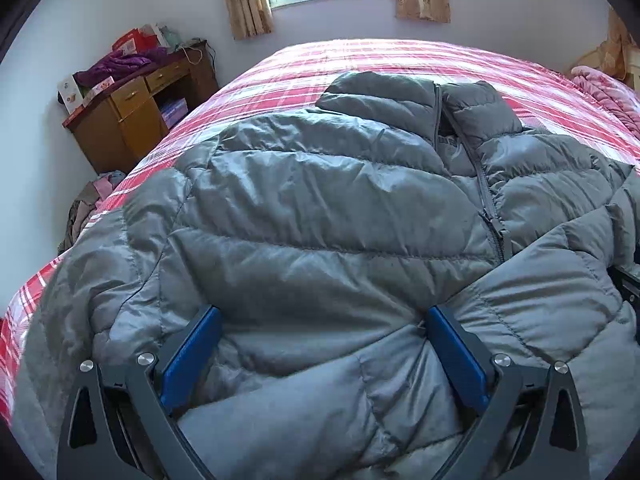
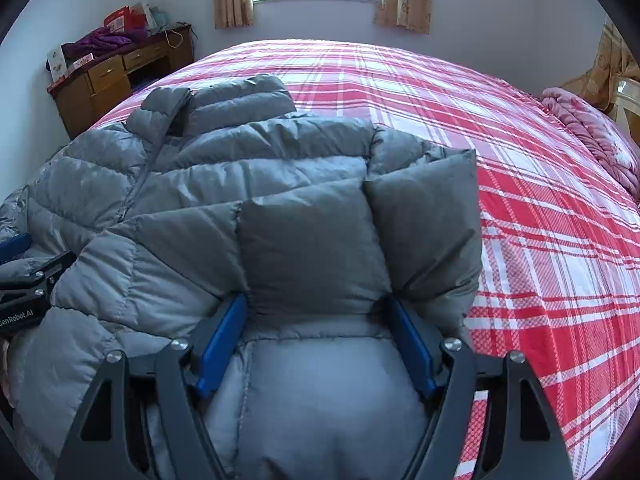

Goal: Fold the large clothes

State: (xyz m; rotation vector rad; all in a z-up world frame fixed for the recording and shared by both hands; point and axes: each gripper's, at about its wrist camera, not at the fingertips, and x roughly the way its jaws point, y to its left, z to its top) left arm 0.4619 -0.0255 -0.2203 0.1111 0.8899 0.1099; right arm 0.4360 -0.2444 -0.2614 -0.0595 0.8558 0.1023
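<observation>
A grey puffer jacket (image 1: 320, 200) lies front up on the red plaid bed (image 1: 360, 60), zip shut and collar toward the window. My left gripper (image 1: 323, 314) rests on its lower front, jaws spread wide and open, with padded fabric bulging between the blue pads (image 1: 192, 356). In the right wrist view the jacket (image 2: 200, 184) has its sleeve (image 2: 424, 232) folded in over the body. My right gripper (image 2: 316, 304) straddles a thick fold of that sleeve, and both pads (image 2: 222, 348) press its sides. The left gripper (image 2: 24, 280) shows at the left edge there.
A wooden desk (image 1: 132, 108) piled with boxes and purple cloth stands by the wall on the left. A pink blanket (image 2: 592, 136) is bunched at the bed's far right. Clothes (image 1: 88, 208) lie on the floor left of the bed. Bare plaid sheet (image 2: 540, 240) stretches right of the jacket.
</observation>
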